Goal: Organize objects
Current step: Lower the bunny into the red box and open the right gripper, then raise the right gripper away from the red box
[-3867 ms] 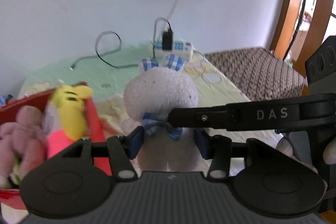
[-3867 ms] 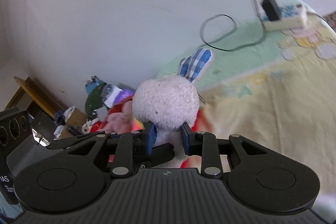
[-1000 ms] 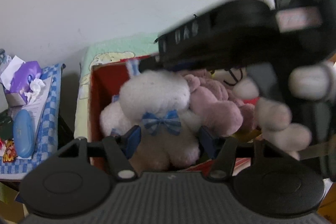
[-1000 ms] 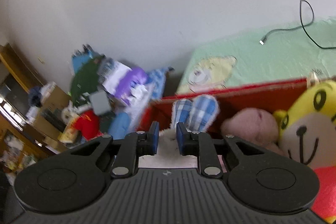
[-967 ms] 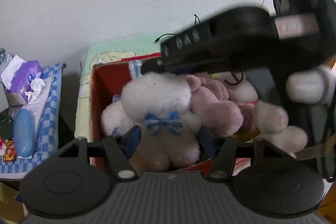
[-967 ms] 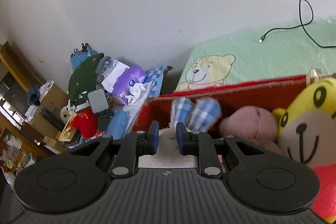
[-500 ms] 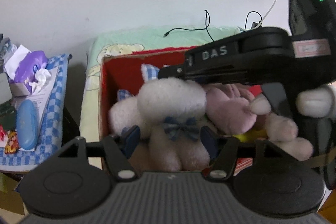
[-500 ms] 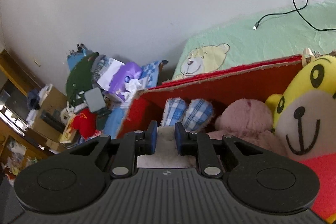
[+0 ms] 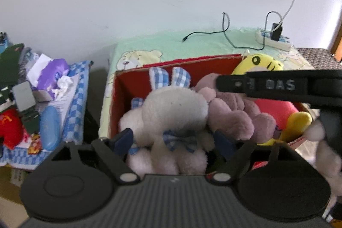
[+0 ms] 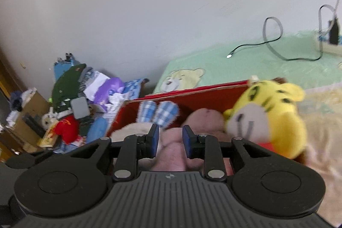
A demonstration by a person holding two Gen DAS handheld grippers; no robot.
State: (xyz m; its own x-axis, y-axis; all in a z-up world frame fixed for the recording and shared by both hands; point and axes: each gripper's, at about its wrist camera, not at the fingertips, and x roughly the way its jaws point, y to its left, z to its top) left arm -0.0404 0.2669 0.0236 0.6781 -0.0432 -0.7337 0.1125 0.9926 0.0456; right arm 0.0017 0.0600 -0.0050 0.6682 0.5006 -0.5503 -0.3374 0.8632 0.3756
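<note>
Already stowed: white bunny (image 9: 174, 112) with blue-checked ears and bow sits at the left end of the red box (image 9: 119, 87), pressed against the pink plush (image 9: 233, 114) — the yellow tiger plush (image 10: 275, 110) fills the right end.
Left tool: left gripper (image 9: 174, 140) has its fingers spread wide either side of the bunny's body, with a gap on each side; it grips nothing.
Right tool: right gripper (image 10: 170, 141) hovers over the box, its blue pads parted with pink plush showing in the gap; nothing seems pinched, though contact is hard to judge in the blur.
Progress: three toys lie in the box, so the packing looks mostly done.
Left to do: no loose toy shows on the bed in either view — what remains, if anything, cannot be told from here.
Surface: box rests on a bed sheet (image 10: 245, 67), pale green with a cartoon bear print; a black cable (image 9: 224, 33) and a power strip (image 9: 274, 41) lie near the wall.
Room: plain white wall behind; beside the bed a cluttered side table (image 9: 72, 104) under a blue-checked cloth carries a purple tissue pack (image 9: 53, 72), papers and a blue case (image 9: 48, 127).
</note>
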